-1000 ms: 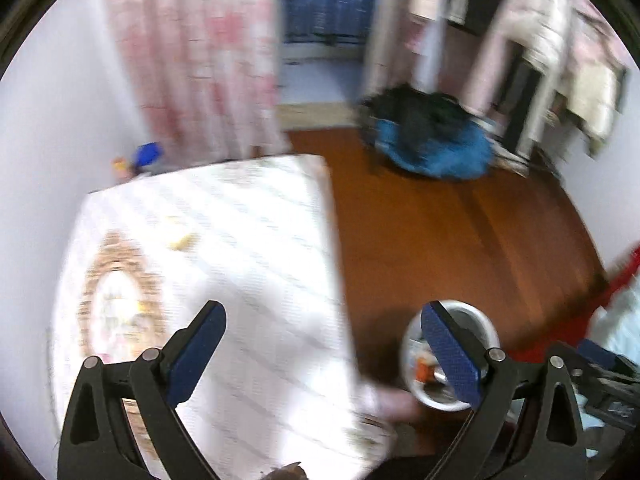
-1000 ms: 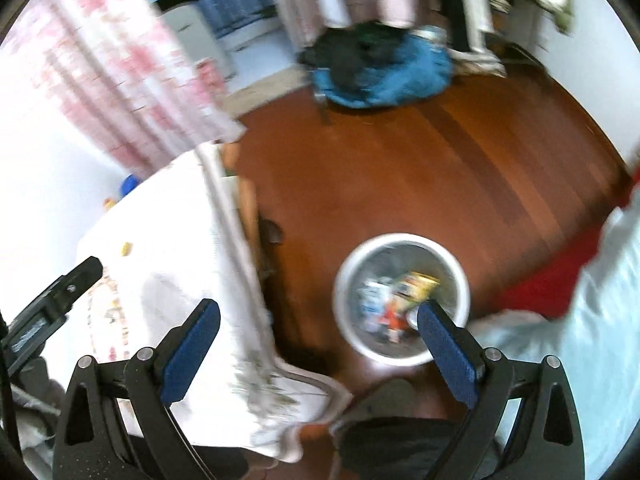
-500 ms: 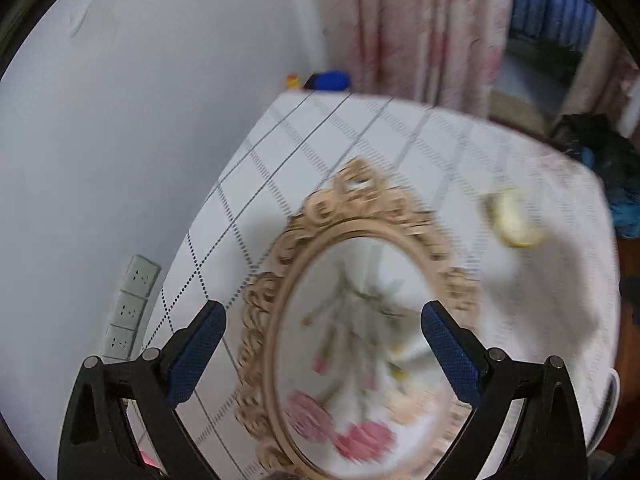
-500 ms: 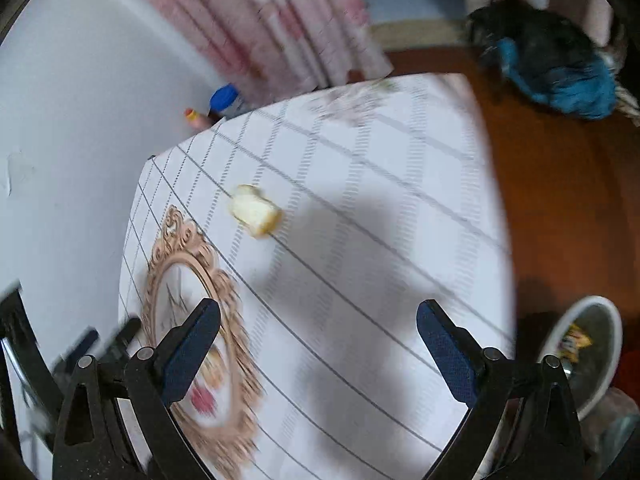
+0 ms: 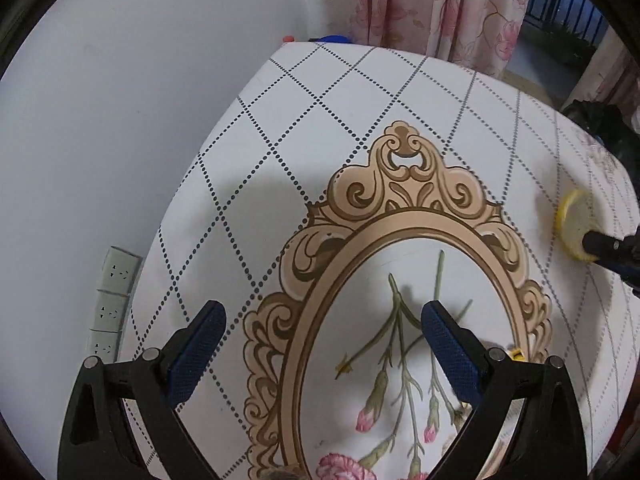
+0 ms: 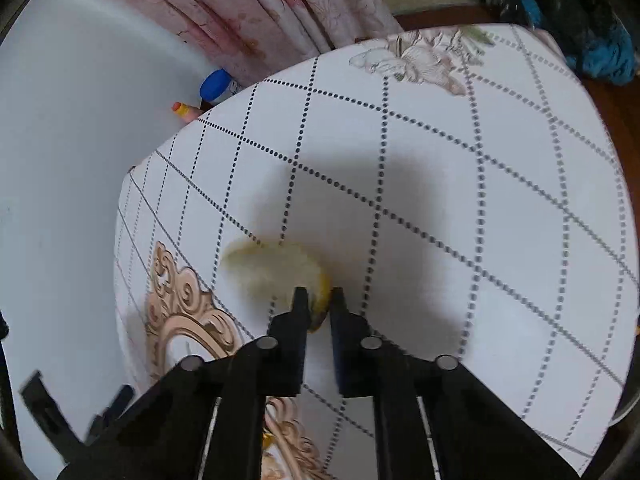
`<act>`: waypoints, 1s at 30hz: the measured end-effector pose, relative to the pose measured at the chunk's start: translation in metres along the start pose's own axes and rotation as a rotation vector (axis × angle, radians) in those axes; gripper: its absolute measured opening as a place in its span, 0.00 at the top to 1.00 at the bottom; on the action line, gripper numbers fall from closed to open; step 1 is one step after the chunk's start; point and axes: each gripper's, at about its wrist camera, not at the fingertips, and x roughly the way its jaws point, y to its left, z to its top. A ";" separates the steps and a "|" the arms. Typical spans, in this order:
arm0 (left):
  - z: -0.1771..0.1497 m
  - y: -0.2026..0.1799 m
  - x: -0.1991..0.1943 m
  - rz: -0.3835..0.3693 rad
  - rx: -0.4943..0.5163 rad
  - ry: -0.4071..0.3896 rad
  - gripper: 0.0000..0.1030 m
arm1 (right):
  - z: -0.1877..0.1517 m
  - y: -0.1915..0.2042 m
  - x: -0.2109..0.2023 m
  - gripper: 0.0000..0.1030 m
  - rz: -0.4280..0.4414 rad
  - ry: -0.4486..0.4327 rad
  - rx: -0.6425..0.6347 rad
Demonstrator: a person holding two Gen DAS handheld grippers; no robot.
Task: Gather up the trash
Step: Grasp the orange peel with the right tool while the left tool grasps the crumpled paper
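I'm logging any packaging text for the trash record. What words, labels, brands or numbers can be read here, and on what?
None can be read.
Yellow peel pinched by the right gripper: no print.
Tablecloth: only dotted lines, a frame and flowers.
Blue-capped bottle behind the table: label too small to read.
Wall sockets: no text.

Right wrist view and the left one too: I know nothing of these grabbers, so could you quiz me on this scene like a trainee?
1. True or false: the right gripper is shut on the curled yellow fruit peel.
2. Which gripper is open over the printed oval gold frame on the white dotted-check tablecloth: (a) right gripper, (b) left gripper?
3. Fill in: behind the table's far edge hangs a pink floral ___.

Key: 1 true; 2 b; 3 curtain.
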 end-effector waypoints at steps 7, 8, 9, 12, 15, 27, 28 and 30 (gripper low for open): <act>-0.040 -0.009 -0.044 -0.188 0.074 -0.049 0.03 | -0.063 -0.037 -0.044 0.93 -0.033 -0.034 -0.062; -0.048 -0.013 -0.047 -0.220 0.093 -0.044 0.03 | -0.075 -0.044 -0.049 0.93 -0.037 -0.034 -0.061; -0.054 -0.017 -0.050 -0.244 0.110 -0.040 0.03 | -0.088 -0.054 -0.055 0.93 -0.045 -0.027 -0.058; -0.065 -0.038 -0.053 -0.260 0.170 -0.024 0.03 | -0.110 -0.073 -0.064 0.93 -0.050 -0.010 -0.036; -0.061 -0.053 -0.043 -0.266 0.173 0.006 0.03 | -0.115 -0.085 -0.064 0.92 -0.062 -0.004 -0.007; -0.049 -0.071 -0.024 -0.299 0.171 -0.009 0.55 | -0.110 -0.085 -0.058 0.77 -0.032 -0.026 0.036; -0.049 -0.074 -0.026 -0.288 0.181 -0.020 0.58 | -0.109 -0.085 -0.059 0.79 -0.035 -0.032 0.032; -0.051 -0.079 -0.029 -0.260 0.205 -0.034 0.59 | -0.109 -0.078 -0.057 0.90 -0.039 -0.041 0.007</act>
